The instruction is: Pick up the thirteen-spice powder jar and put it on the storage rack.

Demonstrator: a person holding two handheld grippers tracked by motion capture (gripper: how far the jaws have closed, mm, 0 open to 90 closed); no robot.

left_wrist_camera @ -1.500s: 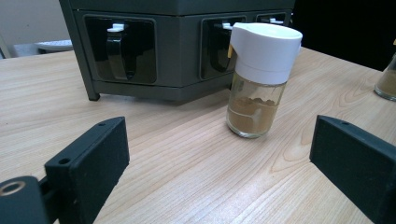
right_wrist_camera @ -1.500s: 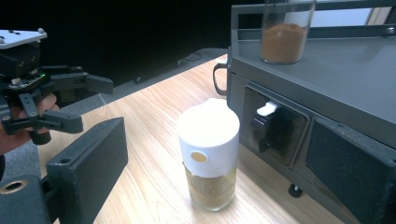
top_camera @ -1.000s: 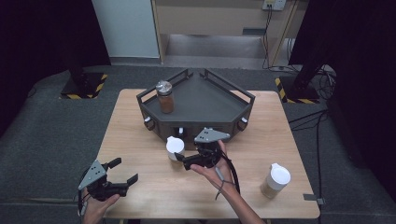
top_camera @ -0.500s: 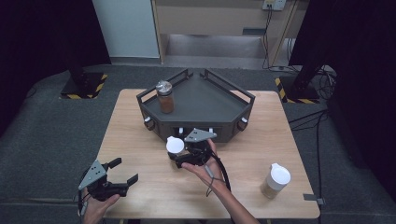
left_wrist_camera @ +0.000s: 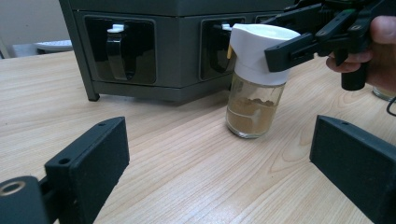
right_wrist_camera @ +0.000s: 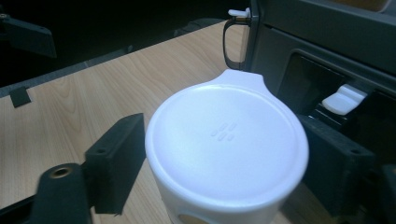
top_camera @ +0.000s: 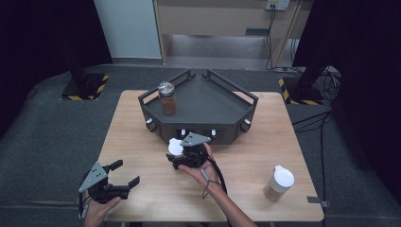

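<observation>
Pale wooden table, dark room

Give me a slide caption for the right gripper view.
Right tool straddles the white-lidded spice jar beside the dark rack.

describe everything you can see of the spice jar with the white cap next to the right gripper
The spice jar is a small clear glass jar, roughly half full of brown powder, with a wide white plastic cap that has a small tab at its rim and tiny raised marks on its flat top. It stands upright on the wooden table, just in front of the dark grey tray. The right gripper has one black finger on each side of the cap; whether they press it I cannot tell.
</observation>
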